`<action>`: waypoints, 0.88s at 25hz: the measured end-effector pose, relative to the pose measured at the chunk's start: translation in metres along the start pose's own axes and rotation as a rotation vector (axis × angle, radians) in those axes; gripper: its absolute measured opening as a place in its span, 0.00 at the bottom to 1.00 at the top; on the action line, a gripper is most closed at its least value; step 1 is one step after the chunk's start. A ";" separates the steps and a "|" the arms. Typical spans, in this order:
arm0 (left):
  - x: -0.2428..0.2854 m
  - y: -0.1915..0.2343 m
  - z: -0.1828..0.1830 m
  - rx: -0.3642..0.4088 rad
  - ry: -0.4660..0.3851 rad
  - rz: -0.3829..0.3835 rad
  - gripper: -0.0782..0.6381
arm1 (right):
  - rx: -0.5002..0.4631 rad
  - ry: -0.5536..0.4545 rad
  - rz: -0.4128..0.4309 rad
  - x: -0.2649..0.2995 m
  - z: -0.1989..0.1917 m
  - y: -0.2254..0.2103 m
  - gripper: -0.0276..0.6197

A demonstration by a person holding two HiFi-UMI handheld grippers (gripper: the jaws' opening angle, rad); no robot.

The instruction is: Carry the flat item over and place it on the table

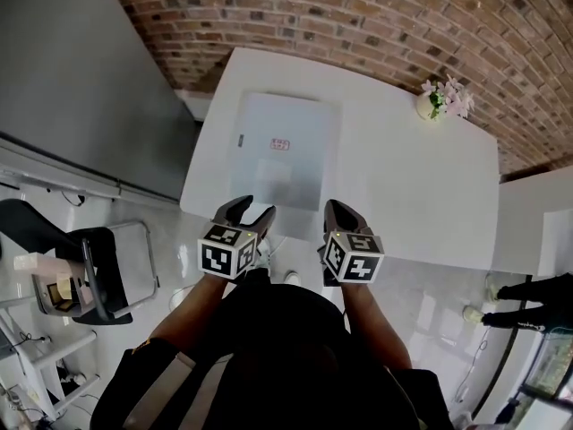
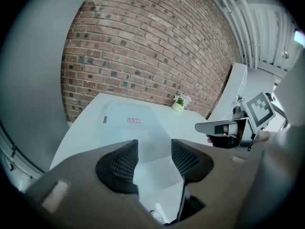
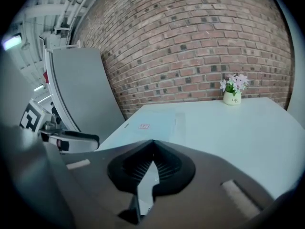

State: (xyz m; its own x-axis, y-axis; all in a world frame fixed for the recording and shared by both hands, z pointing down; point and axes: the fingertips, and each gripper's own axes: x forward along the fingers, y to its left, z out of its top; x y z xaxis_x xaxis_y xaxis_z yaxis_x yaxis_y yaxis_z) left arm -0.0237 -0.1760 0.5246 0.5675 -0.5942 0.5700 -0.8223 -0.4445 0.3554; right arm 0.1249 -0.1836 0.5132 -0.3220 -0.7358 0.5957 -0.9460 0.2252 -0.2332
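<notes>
Flat item (image 1: 282, 150) – pale sheet with a small red label (image 1: 280, 144), lying flat on the white worktop (image 1: 412, 186), centre-left of the head view.
Left tongs (image 1: 251, 211) – lower centre, over the worktop's near edge; released, jaws apart with only the worktop showing between them.
Right tongs (image 1: 340, 210) – just right of the left pair; clenched tip to tip, holding nothing.
Flower pot (image 1: 430, 104) – upper right, far edge, by the brick wall (image 1: 358, 25).

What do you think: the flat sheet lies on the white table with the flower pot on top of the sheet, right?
No. The flat sheet lies on the white table, but the flower pot stands apart from it on the bare tabletop, as the head view shows.
</notes>
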 end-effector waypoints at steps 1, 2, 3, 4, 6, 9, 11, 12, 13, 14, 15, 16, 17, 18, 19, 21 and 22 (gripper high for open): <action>-0.005 -0.006 0.000 0.011 -0.006 0.016 0.39 | -0.004 -0.010 0.003 -0.008 0.001 0.002 0.04; -0.009 -0.011 0.001 0.025 -0.010 0.032 0.33 | -0.009 -0.018 0.007 -0.015 0.003 0.005 0.04; -0.012 -0.017 0.001 0.040 -0.015 0.045 0.27 | -0.013 -0.027 0.010 -0.023 0.004 0.007 0.04; -0.016 -0.023 0.001 0.053 -0.021 0.055 0.24 | -0.017 -0.035 0.014 -0.030 0.004 0.009 0.04; -0.023 -0.034 0.001 0.071 -0.031 0.076 0.18 | -0.027 -0.053 0.025 -0.043 0.005 0.015 0.04; -0.037 -0.047 0.002 0.076 -0.053 0.103 0.11 | -0.036 -0.074 0.046 -0.062 0.004 0.023 0.04; -0.046 -0.056 0.002 0.074 -0.068 0.110 0.11 | -0.041 -0.085 0.061 -0.073 0.001 0.028 0.04; -0.050 -0.061 0.002 0.075 -0.075 0.113 0.11 | -0.044 -0.089 0.066 -0.078 0.000 0.030 0.04; -0.053 -0.067 0.001 0.075 -0.082 0.114 0.11 | -0.048 -0.093 0.071 -0.083 -0.001 0.031 0.04; -0.057 -0.072 0.001 0.076 -0.088 0.115 0.11 | -0.051 -0.098 0.075 -0.087 -0.002 0.032 0.04; -0.061 -0.078 0.000 0.077 -0.094 0.116 0.11 | -0.054 -0.102 0.078 -0.092 -0.004 0.033 0.04; -0.065 -0.083 -0.001 0.079 -0.099 0.118 0.11 | -0.057 -0.107 0.082 -0.096 -0.005 0.034 0.04; -0.069 -0.088 -0.003 0.082 -0.105 0.121 0.11 | -0.060 -0.112 0.086 -0.101 -0.006 0.035 0.04; -0.073 -0.093 -0.004 0.085 -0.110 0.124 0.11 | -0.062 -0.117 0.091 -0.105 -0.007 0.037 0.04; -0.077 -0.098 -0.006 0.089 -0.115 0.128 0.11 | -0.065 -0.121 0.095 -0.110 -0.009 0.038 0.04; -0.085 -0.107 -0.010 0.094 -0.124 0.136 0.11 | -0.071 -0.129 0.102 -0.119 -0.013 0.040 0.04; -0.089 -0.111 -0.012 0.096 -0.127 0.141 0.11 | -0.074 -0.132 0.105 -0.123 -0.014 0.041 0.04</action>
State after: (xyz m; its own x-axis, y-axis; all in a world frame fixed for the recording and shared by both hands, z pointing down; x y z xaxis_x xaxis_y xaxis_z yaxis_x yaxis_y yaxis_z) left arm 0.0170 -0.0661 0.4430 0.4527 -0.7323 0.5087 -0.8897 -0.4090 0.2028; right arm 0.1253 -0.0745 0.4411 -0.4164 -0.7819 0.4639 -0.9090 0.3484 -0.2288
